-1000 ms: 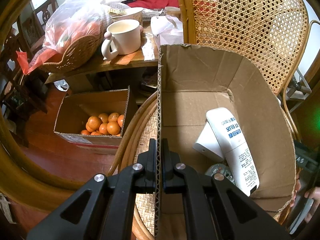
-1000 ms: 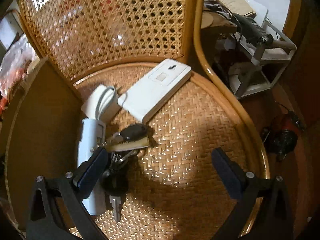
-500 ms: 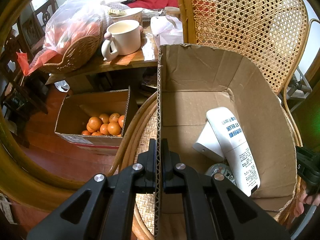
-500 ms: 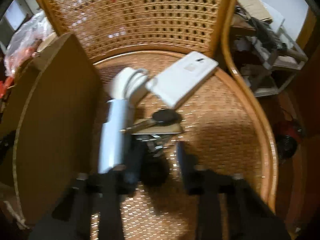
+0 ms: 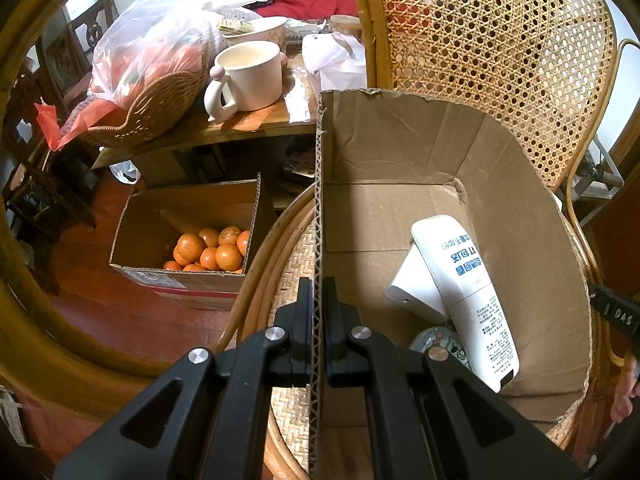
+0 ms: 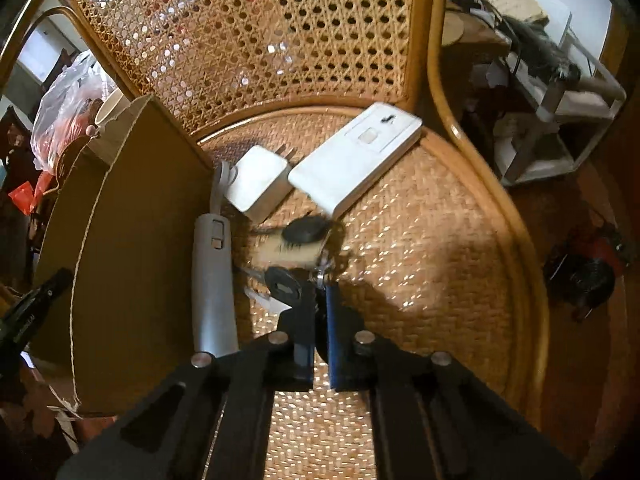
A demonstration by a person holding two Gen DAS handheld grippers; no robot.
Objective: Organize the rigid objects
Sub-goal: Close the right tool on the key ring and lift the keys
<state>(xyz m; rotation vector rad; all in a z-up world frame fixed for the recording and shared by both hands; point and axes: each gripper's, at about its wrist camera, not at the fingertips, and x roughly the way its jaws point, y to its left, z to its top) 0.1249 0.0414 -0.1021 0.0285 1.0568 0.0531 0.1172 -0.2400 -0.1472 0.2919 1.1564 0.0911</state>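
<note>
My left gripper (image 5: pixel 319 300) is shut on the near wall of an open cardboard box (image 5: pixel 400 152) that stands on the rattan chair seat. A white tube (image 5: pixel 464 296), a white wedge-shaped part (image 5: pixel 412 292) and a round tin (image 5: pixel 436 342) lie in the box. My right gripper (image 6: pixel 319 312) is shut on a bunch of keys (image 6: pixel 298 252) and holds it just above the seat. A grey stick-shaped device (image 6: pixel 210 280), a white charger (image 6: pixel 260 186) and a white power bank (image 6: pixel 356 158) lie on the seat beside the box's outer wall (image 6: pixel 132 240).
A floor box of oranges (image 5: pixel 208 250) sits left of the chair. A side table holds a cream mug (image 5: pixel 250 76) and a basket with a plastic bag (image 5: pixel 148 64). The cane chair back (image 6: pixel 256 36) rises behind the seat. A shelf unit (image 6: pixel 560 120) stands right.
My right gripper moved left over the keys, closed on them and lifted them. The left gripper kept its grip on the box wall.
</note>
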